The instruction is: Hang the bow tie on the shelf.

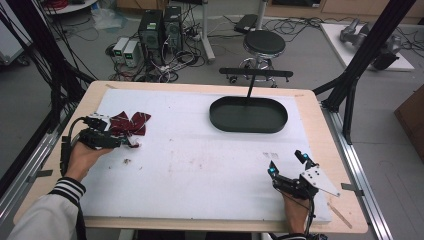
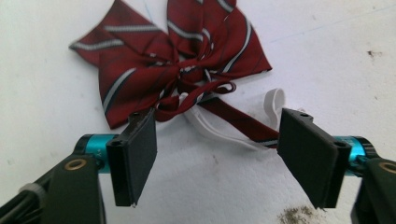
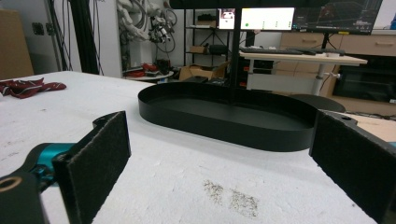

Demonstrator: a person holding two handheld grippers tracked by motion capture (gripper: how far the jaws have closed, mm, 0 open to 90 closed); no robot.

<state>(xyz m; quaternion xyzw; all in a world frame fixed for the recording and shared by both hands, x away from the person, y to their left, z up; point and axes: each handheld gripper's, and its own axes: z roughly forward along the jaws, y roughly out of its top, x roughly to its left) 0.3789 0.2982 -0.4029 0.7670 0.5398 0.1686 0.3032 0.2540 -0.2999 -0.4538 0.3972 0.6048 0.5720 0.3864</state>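
The left gripper [image 2: 212,154] sat low over the white table cover [image 1: 200,160], jaws apart with a wide gap, nothing pressed between the pads. Just ahead of those jaws lay the red striped bow tie [image 2: 177,60], flat on the cover; its white elastic strap [image 2: 219,130] and a red tail ran into the space between the two pads without touching either. One corner of the bow lay right by the tip of the jaw on the left of that view, though contact there could not be told. From above, the left gripper [image 1: 107,132] lay on its side in the person's left hand [image 1: 82,157], with the bow tie [image 1: 129,123] right at its tips, toward the table's far left.

Over at the near right corner, the right gripper [image 1: 286,163] rested in the right hand [image 1: 295,210], jaws spread wide and empty. Ahead of it, well apart, stood the black oval tray [image 3: 224,126], with a thin black post [image 1: 250,87] rising behind it. Between that gripper and the tray, a faint dirty smudge [image 3: 231,196] marked the cover. The bow tie [image 3: 28,87] lay far off to that gripper's left.
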